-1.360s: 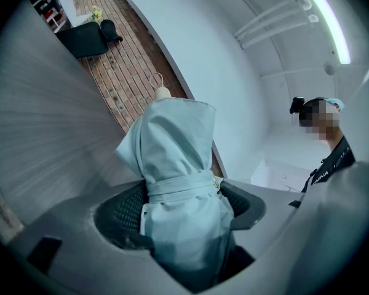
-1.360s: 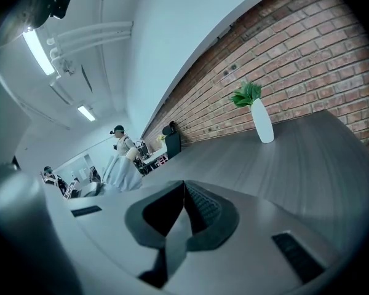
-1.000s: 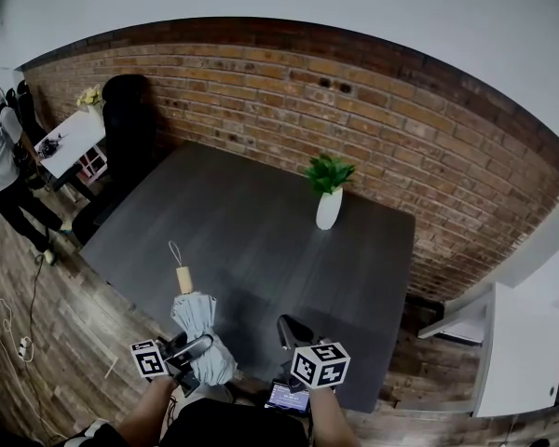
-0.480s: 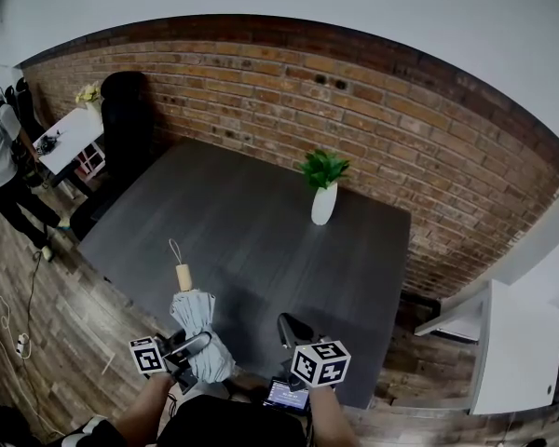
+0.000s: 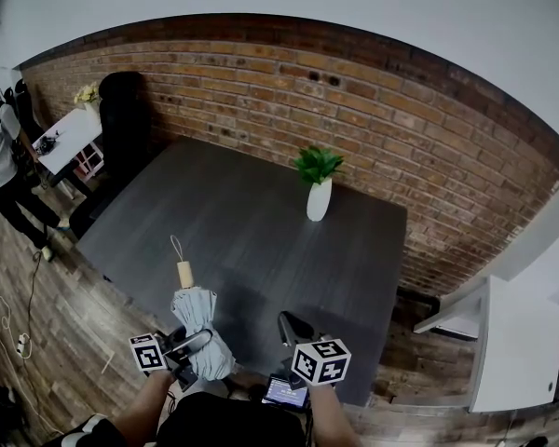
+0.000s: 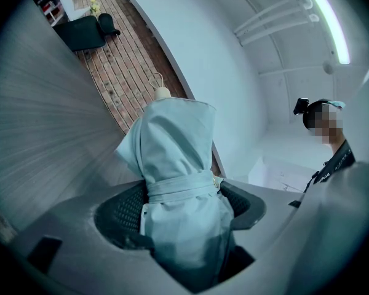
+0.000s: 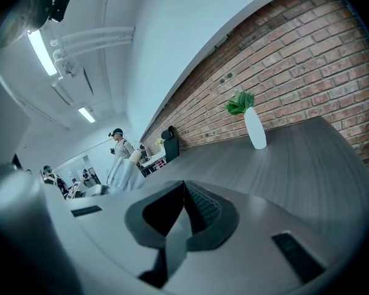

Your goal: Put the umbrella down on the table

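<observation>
Head view gives me the brick wall (image 5: 354, 91) along the far side, with the dark grey table (image 5: 261, 212) spread in front of it. The folded pale umbrella (image 5: 197, 319) hangs over the table's near left edge, its wooden handle (image 5: 184, 274) pointing toward the far side. I cannot tell whether it touches the top. My left gripper (image 5: 191, 343) is clamped around the bundled cloth, right at the tie strap. My right gripper (image 5: 293, 329) hovers at the near edge, right of the umbrella, with its jaws pressed together and nothing between them. A white vase (image 5: 318, 198) holding a green plant stands toward the far right — well apart from both.
</observation>
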